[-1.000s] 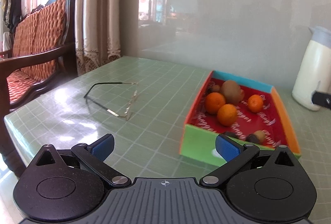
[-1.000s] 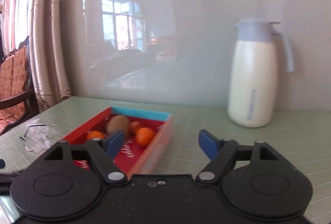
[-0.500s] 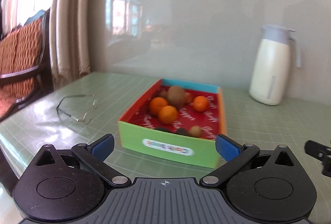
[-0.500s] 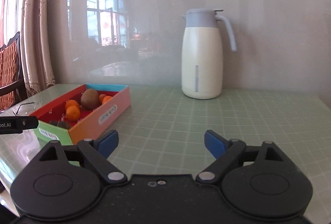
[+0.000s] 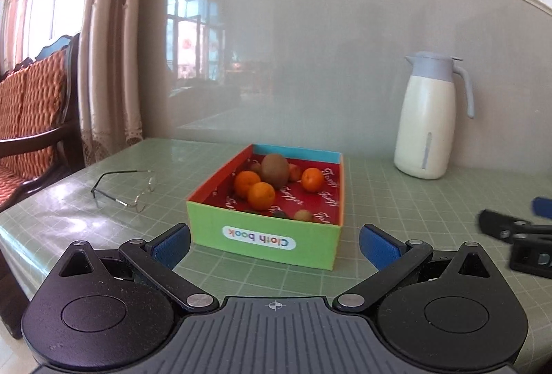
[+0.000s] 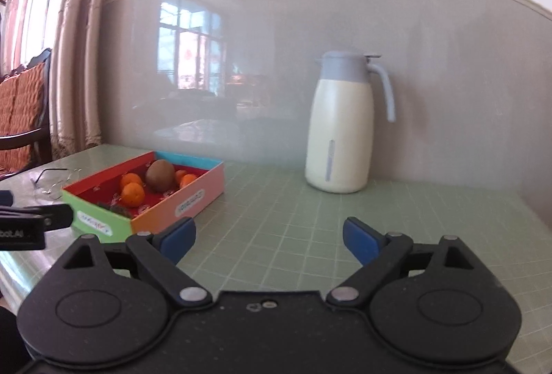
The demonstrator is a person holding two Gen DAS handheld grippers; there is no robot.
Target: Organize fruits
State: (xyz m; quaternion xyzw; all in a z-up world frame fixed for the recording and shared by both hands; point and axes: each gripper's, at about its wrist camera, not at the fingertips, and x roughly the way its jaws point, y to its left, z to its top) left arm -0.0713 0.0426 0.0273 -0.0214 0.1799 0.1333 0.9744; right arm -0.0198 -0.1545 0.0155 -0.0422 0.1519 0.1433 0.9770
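Just beyond the left gripper (image 5: 274,244), whose jaws stand wide apart with nothing between them, sits the cardboard box (image 5: 265,237) holding oranges (image 5: 261,195) and a kiwi (image 5: 274,169). Further right, the right gripper (image 6: 269,237) is likewise spread and empty over the green table (image 6: 293,218), with the thermos jug (image 6: 339,132) at the far wall.

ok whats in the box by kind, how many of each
oranges: 3
large kiwi: 1
small brown fruits: 2
peach-coloured fruit, half hidden behind the kiwi: 1
dark item by the front wall, too hidden to name: 1
total in the box: 8 visible
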